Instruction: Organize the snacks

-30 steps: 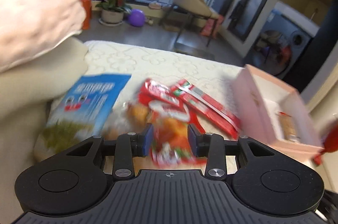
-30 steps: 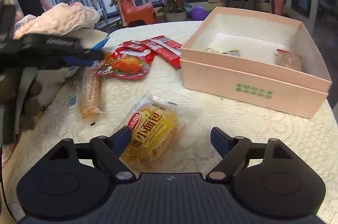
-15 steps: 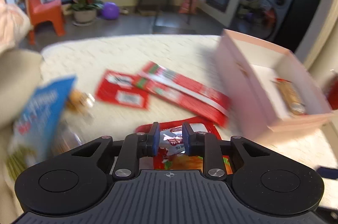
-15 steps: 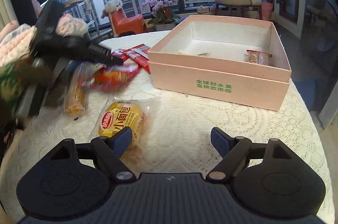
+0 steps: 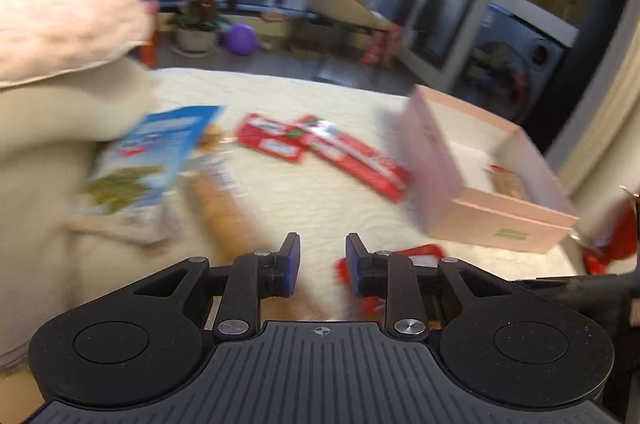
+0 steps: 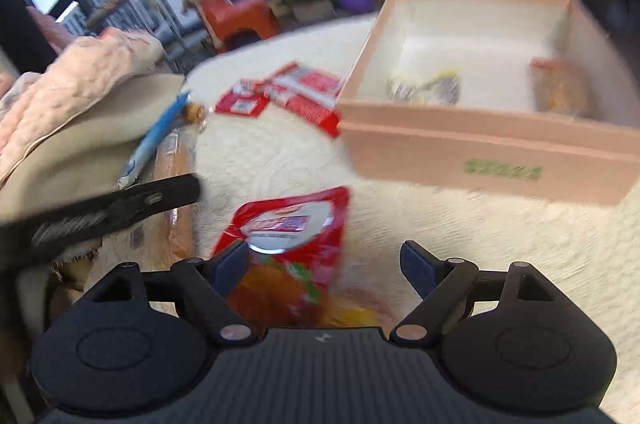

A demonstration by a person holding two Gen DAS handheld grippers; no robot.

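Observation:
A red snack packet (image 6: 296,224) with an orange picture lies on the cream tablecloth, partly over a yellow bun pack (image 6: 356,316). It sits between the wide-open jaws of my right gripper (image 6: 324,256), close to the left finger, and the pads do not press it. My left gripper (image 5: 322,260) is shut to a narrow gap with nothing visibly in it. The same packet (image 5: 420,254) shows just beside its right finger. In the right wrist view the left gripper (image 6: 120,212) reaches in from the left, its tip short of the packet. Both views are blurred.
The pink open box (image 6: 480,152) stands at the right and holds a wrapped bread (image 6: 560,88) and a small packet (image 6: 432,88). Flat red packets (image 5: 332,148), a long bread stick (image 5: 224,208) and a blue bag (image 5: 160,148) lie further left. A beige cushion (image 5: 48,128) under pink cloth borders the left.
The left jaws closed on the red packet and carried it rightward. It now lies in front of the right gripper, outside the left jaws. The right gripper swung left over the bun.

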